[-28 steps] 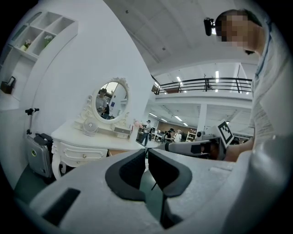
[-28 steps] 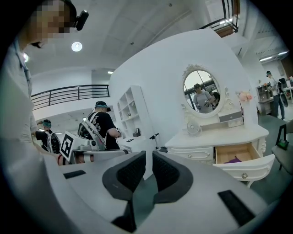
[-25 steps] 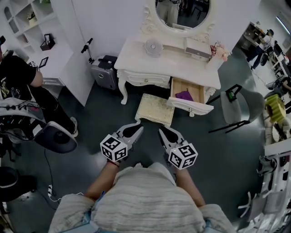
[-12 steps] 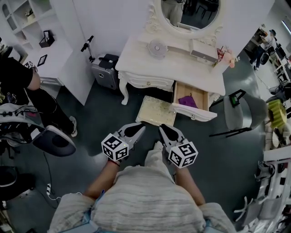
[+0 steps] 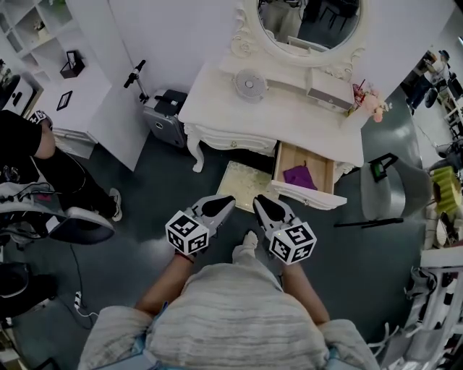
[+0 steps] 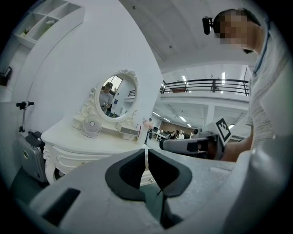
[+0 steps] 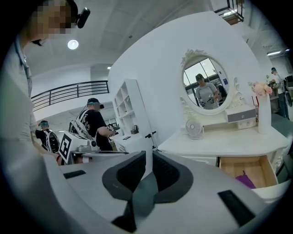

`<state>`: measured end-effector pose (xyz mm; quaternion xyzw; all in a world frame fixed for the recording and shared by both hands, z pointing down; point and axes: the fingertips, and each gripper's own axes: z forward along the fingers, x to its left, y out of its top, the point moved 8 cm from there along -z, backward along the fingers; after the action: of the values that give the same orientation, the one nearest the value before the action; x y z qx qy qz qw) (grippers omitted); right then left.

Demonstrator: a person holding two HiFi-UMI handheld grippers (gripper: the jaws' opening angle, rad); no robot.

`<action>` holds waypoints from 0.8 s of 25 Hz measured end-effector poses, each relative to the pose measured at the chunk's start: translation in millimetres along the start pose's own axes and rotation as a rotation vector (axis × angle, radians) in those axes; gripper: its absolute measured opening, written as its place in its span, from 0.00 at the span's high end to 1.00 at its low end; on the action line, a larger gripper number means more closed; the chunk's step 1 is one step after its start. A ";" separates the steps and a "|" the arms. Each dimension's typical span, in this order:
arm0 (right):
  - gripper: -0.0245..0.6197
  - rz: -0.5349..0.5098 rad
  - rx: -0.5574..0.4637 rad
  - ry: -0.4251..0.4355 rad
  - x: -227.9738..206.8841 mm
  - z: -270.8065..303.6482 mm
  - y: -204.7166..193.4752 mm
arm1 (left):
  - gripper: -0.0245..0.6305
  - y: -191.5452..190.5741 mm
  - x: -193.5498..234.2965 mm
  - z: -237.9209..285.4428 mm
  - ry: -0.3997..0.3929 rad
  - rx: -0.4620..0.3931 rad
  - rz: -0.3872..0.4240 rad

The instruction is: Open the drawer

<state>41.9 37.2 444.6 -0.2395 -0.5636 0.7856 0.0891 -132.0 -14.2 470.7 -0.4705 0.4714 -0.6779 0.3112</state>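
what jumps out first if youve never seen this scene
The ornate white dressing table with its oval mirror fills the top of the head view, and its drawer on the picture's right stands open with something purple inside. Lower in the picture, the left tool and right tool point toward it side by side, both shut and empty.

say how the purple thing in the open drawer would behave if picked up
It looks like cloth: the purple thing lies crumpled in the open drawer, so it would probably droop when lifted. Likely light, and unlikely to roll. Pushed, it may bunch up rather than slide.
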 end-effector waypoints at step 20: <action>0.94 -0.003 0.014 0.072 -140.9 42.6 55.1 | 0.92 40.4 46.0 137.7 0.075 0.026 0.015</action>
<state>151.2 -75.6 442.9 -0.2660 -0.5547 0.7804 0.1123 -21.4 -116.3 464.4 -0.4371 0.4776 -0.6986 0.3046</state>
